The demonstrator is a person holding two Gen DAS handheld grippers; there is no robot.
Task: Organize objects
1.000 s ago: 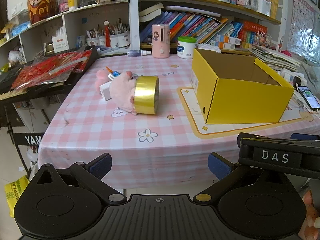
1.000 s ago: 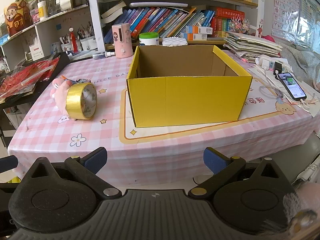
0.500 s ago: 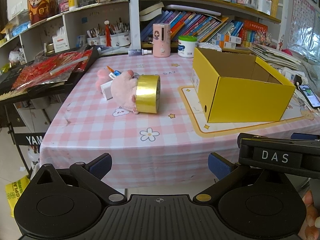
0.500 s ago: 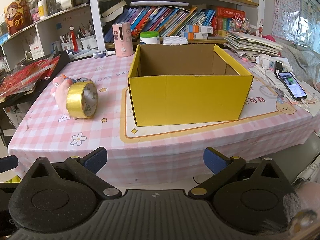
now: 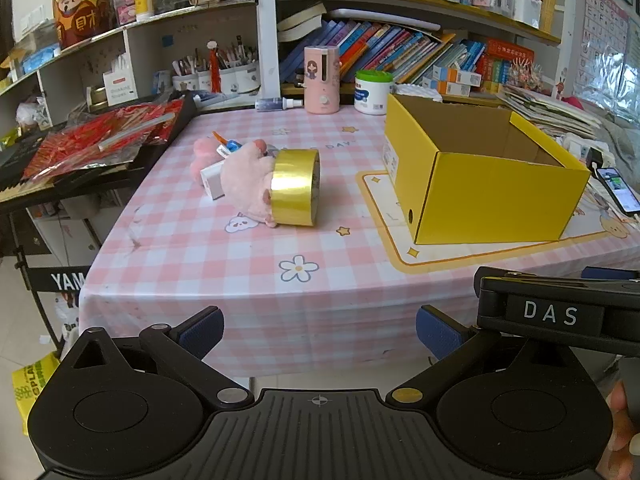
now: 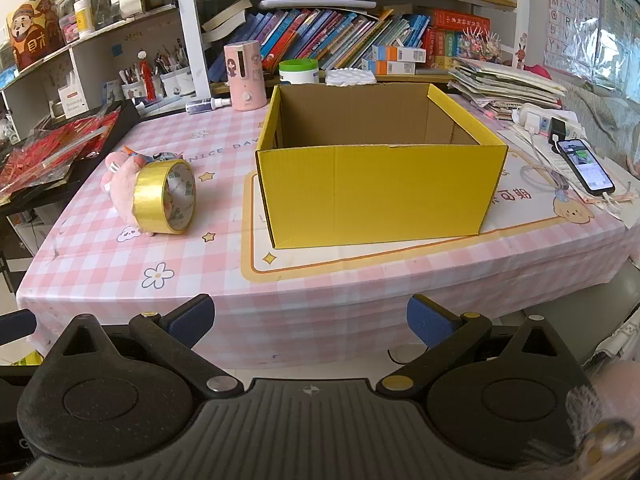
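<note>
Left gripper (image 5: 318, 330) at bottom of frame, spread wide, holding nothing, short of bench (image 5: 248, 280) edge. Right gripper (image 6: 308, 320) likewise wide apart, empty, bottom of frame. Gold tape roll (image 5: 295, 188) standing on edge, centre-left of left wrist frame, touching pink plush toy (image 5: 246, 176). Small white box (image 5: 214, 182) just beside plush, left side. Yellow cardboard box (image 6: 380, 172) open-topped, centre of right wrist frame, on cream mat; no contents visible inside. Phone (image 6: 586, 166) at right edge of right wrist frame, well apart from box.
</note>
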